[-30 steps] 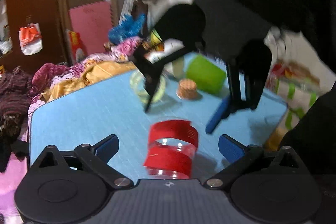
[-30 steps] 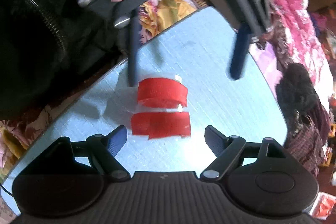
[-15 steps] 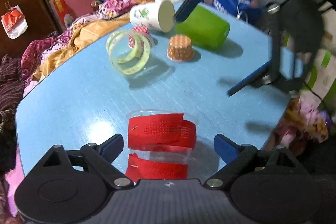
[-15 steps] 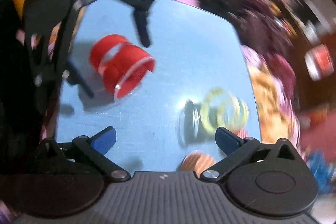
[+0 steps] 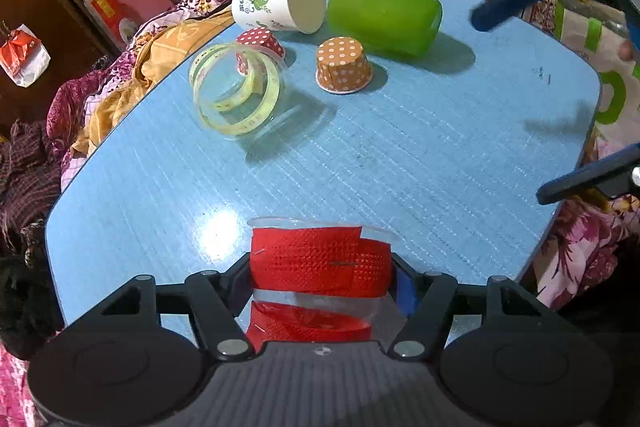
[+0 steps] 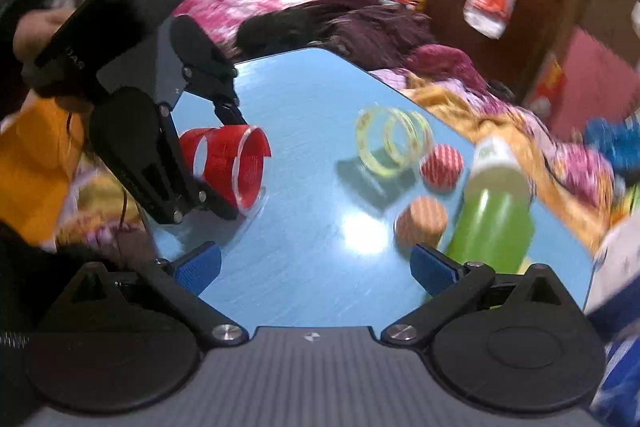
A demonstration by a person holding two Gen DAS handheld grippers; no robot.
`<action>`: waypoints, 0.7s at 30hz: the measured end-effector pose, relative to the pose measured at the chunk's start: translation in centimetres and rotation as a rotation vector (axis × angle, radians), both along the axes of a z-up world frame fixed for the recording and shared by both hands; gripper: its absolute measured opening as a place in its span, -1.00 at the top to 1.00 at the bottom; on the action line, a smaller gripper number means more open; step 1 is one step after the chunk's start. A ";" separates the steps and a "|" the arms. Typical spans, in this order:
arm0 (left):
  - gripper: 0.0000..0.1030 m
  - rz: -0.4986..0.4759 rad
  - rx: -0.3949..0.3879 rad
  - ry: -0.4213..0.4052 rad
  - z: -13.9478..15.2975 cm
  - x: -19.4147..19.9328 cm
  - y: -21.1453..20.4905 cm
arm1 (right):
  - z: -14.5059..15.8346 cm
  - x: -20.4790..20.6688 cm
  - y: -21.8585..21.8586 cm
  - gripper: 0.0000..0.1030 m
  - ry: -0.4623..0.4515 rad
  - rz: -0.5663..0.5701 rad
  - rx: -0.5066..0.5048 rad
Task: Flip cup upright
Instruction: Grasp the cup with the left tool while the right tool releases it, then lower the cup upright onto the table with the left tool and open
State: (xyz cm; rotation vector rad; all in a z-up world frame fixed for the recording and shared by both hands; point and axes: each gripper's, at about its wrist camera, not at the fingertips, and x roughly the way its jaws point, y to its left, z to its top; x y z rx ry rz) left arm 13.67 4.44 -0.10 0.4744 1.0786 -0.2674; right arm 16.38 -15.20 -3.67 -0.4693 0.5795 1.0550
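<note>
A clear plastic cup with red tape bands lies on its side on the blue table, mouth pointing away from the left wrist camera. My left gripper is shut on it, one finger on each side. In the right wrist view the same cup shows tilted in the left gripper, its rim low by the table. My right gripper is open and empty, held off to the table's side; its blue fingers show at the right of the left wrist view.
Farther on the table lie a clear cup with yellow bands, a green cup, a white paper cup, an orange dotted cup upside down and a red dotted cup. Clothes and bags surround the table.
My left gripper has closed on the red-banded cup. My right gripper has swung away from it to the table's far side and stays open.
</note>
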 end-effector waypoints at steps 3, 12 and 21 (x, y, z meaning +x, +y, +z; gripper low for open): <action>-0.35 0.000 -0.001 -0.035 0.7 0.3 -0.5 | -0.6 -0.1 -2.2 -0.98 0.057 -0.082 0.096; -0.33 0.191 -0.353 -0.529 0.2 -1.0 1.7 | -2.7 -1.1 -6.5 -0.98 0.128 -0.193 0.318; -0.30 0.317 -0.549 -0.837 -4.7 -6.9 2.6 | -4.7 -4.3 -6.5 -0.98 0.093 -0.219 0.499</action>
